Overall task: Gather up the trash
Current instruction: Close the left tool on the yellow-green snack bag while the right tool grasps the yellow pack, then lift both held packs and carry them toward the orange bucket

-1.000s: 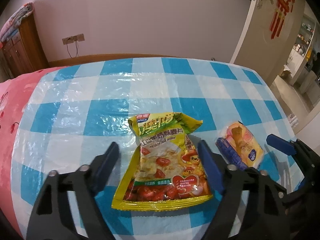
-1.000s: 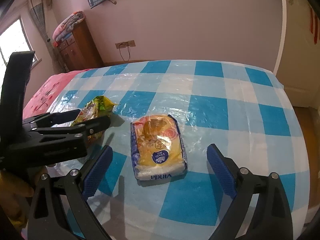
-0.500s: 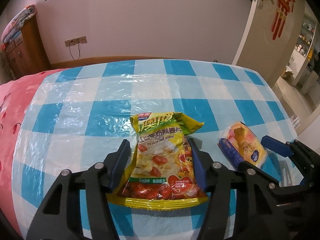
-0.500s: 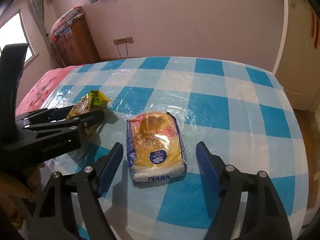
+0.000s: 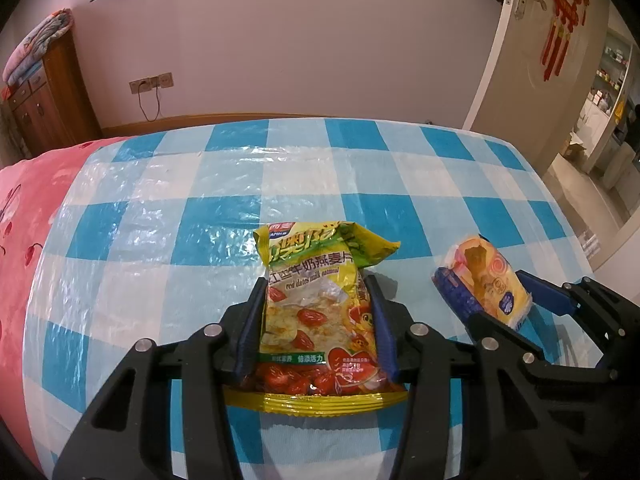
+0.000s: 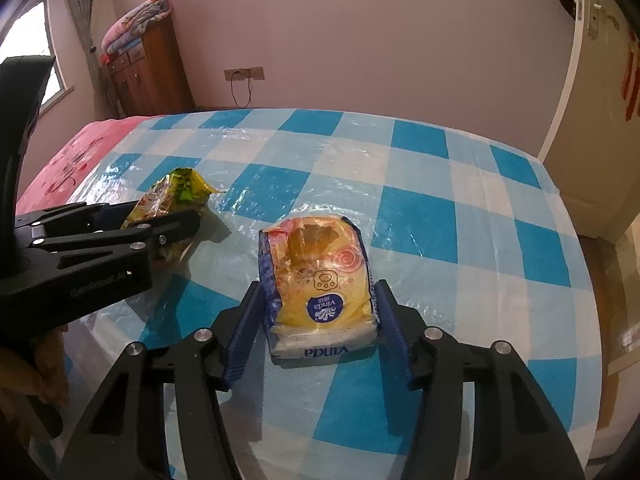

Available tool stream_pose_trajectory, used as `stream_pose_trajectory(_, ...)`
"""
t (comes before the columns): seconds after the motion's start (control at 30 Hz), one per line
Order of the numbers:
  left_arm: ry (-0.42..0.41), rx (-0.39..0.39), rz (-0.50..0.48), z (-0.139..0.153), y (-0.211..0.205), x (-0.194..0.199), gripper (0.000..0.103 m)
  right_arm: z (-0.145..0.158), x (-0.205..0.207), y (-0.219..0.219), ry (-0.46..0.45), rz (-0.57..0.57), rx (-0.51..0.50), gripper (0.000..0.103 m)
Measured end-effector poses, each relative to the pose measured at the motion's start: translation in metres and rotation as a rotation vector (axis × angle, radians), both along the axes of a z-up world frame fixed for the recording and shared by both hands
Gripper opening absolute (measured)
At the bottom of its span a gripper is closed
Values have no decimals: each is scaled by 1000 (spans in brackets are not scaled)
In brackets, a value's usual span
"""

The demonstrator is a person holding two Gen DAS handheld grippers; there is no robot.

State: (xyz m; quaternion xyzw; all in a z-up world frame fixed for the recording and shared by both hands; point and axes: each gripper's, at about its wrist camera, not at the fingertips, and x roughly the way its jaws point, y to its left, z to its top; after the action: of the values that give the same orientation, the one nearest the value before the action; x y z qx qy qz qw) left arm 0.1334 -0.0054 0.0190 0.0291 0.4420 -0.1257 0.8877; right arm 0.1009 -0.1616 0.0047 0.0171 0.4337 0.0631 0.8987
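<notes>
Lying flat at lower centre of the left wrist view on the blue-and-white checked cover [image 5: 168, 220] of a bed, the yellow oatmeal packet [image 5: 320, 320] sits between the closing jaws of the left gripper [image 5: 316, 308], whose blue pads already press its two long edges. At lower centre of the right wrist view, the right gripper [image 6: 318, 312] likewise closes its jaws around the orange tissue pack [image 6: 320, 288], pads touching both sides, with the packet at left.
</notes>
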Motion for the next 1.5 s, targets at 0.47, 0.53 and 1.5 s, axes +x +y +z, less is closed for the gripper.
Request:
stream_pose_trajectory(0.47, 8, -22, 8, 2, 2, -2, 47, 1, -8, -8, -4, -13, 50, 47)
stream_pose_trajectory(0.53, 11, -30, 9, 3, 2, -3, 47, 2, -11, -9, -3, -16, 61, 46)
stream_pose_trajectory(1.5, 3, -4, -17, 0, 10, -44, 59, -2, -24, -1, 22, 7, 1, 82)
